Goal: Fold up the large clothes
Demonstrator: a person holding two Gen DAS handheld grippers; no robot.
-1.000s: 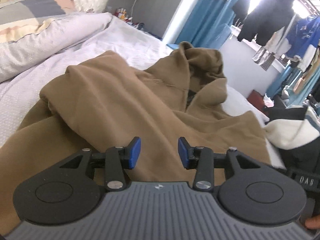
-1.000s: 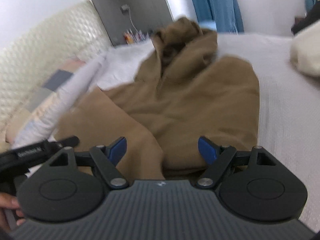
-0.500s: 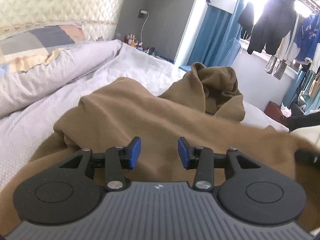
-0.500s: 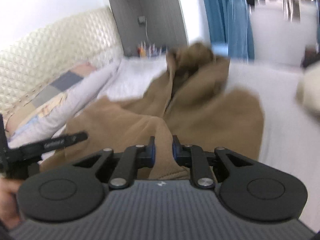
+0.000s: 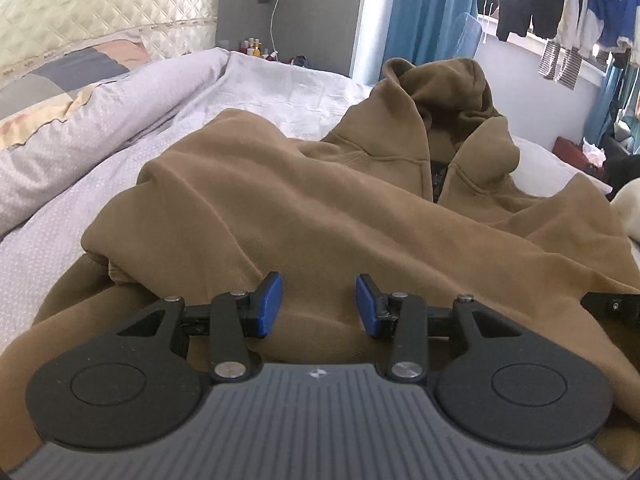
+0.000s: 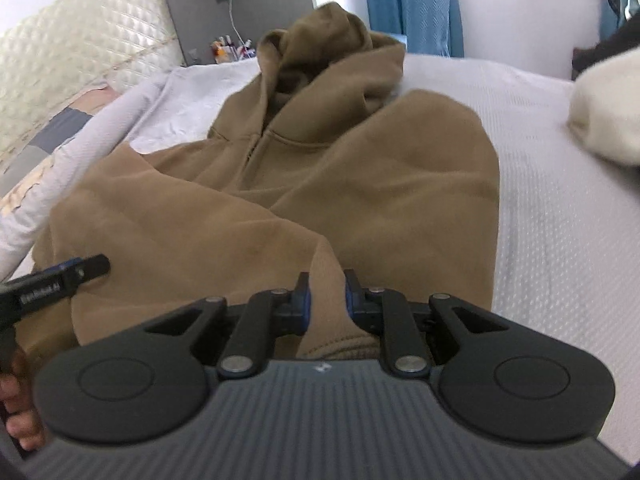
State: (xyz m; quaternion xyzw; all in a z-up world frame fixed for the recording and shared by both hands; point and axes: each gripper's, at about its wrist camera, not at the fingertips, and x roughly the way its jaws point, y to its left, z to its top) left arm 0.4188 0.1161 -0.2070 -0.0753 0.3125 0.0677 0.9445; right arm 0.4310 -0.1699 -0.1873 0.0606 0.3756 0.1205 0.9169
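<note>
- Since a second ago, the right tool (image 6: 326,300) has closed from a wide gap onto a fold of the brown hoodie (image 6: 360,184), and both tools have dropped lower over it.
- Left tool (image 5: 319,304) hovers above the cloth, pads apart, gripping nothing.
- Hoodie lies spread on the bed (image 6: 560,200), hood toward the far end, beside the rolled duvet (image 5: 120,112).

Left claw (image 5: 319,300), right claw (image 6: 327,294): black linkage arms, blue pads, silver screws, ribbed grey housing, round black discs.
</note>
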